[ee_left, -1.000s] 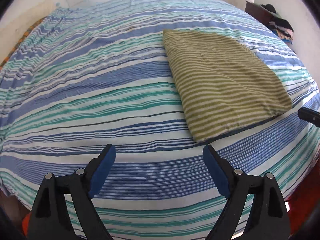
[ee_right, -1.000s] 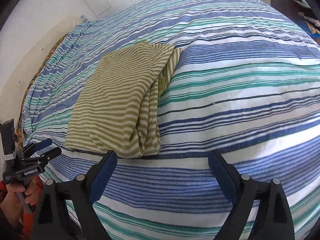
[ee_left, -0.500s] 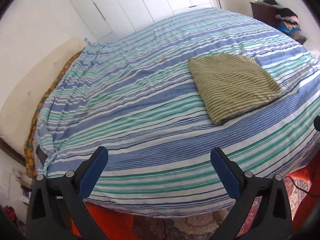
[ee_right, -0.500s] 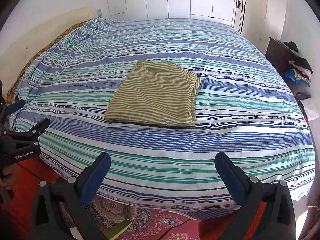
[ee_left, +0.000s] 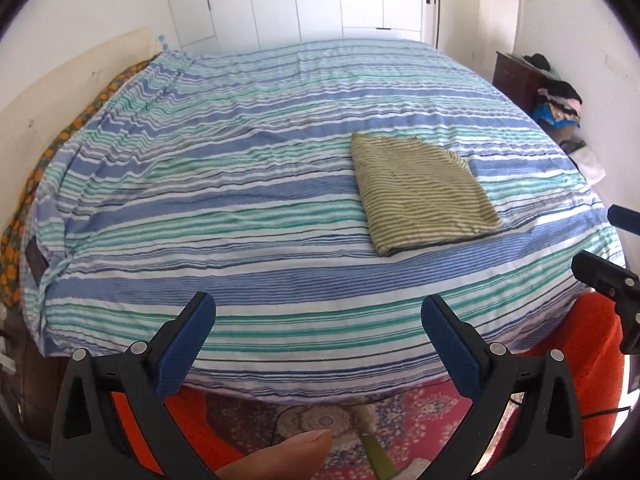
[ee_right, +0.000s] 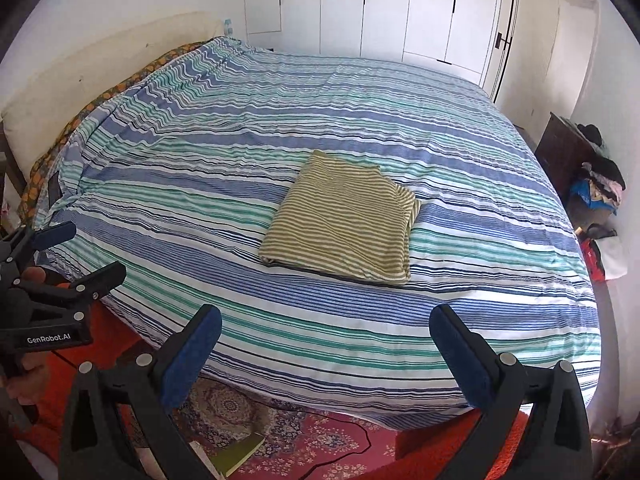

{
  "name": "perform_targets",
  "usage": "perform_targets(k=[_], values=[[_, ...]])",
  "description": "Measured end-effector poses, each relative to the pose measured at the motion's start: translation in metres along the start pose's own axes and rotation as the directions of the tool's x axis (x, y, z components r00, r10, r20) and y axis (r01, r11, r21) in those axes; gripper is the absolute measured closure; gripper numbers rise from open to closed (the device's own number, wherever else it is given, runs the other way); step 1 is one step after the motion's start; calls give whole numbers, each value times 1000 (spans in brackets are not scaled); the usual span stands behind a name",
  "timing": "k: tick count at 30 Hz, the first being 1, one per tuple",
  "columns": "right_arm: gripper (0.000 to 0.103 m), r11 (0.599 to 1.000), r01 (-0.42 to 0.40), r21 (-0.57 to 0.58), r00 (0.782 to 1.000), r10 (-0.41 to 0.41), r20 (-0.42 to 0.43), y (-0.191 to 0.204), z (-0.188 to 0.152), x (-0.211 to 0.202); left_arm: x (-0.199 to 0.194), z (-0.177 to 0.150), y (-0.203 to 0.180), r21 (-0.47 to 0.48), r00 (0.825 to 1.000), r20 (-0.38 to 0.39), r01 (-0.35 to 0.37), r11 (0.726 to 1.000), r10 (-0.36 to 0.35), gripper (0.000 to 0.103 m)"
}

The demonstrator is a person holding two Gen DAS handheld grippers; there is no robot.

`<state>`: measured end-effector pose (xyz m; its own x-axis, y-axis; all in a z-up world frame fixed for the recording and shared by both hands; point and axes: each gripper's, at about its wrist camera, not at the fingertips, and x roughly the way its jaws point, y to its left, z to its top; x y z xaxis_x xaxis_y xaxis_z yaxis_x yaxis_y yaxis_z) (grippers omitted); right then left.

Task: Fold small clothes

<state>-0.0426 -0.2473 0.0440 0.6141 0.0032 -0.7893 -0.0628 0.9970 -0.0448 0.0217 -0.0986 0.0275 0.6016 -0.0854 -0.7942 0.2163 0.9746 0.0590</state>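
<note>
Olive-striped garment (ee_right: 342,222) lies folded on bed (ee_right: 200,152); both grippers (left gripper (ee_left: 316,332), right gripper (ee_right: 326,344)) pulled back, spread, empty; left jaws just widened; fold probably finished.

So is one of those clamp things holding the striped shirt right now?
No, the folded striped shirt lies alone on the bed, and both sets of fingers are open and empty.

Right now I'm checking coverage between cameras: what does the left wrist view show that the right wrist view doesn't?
Only the left wrist view: a fingertip at the bottom edge. Only the right wrist view: a green book on the rug, and the left gripper seen whole from the side, open. Both: the folded striped garment lying on the striped bedsheet, white wardrobe doors, and a clothes pile.
</note>
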Motion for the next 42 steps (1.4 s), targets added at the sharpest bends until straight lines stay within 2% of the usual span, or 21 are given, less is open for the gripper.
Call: perform_targets(k=[12,18,21,24,42], values=[[1,999,32,2,998,-32,-57,-3,3,4,3,5,-4,14,996,-81,-45,999,46,1],[1,999,41,4,993,-40,-111,-8,0,4,8,6,-7,11,986,-167,14,1000,-12,1],[1,1000,18,16,989,-16,-146,-9,-2,4,4,7,-12,43,988,-153,-2,999,8,1],[1,1000,12,5,986,-11,-165,-6,-3,4,1,8,-13,49,989,-150,7,999,0,1],[1,1000,9,-4,985,-9,-172,-4,3,-1,2,10,-12,52,988,-156,28,998,-20,1]])
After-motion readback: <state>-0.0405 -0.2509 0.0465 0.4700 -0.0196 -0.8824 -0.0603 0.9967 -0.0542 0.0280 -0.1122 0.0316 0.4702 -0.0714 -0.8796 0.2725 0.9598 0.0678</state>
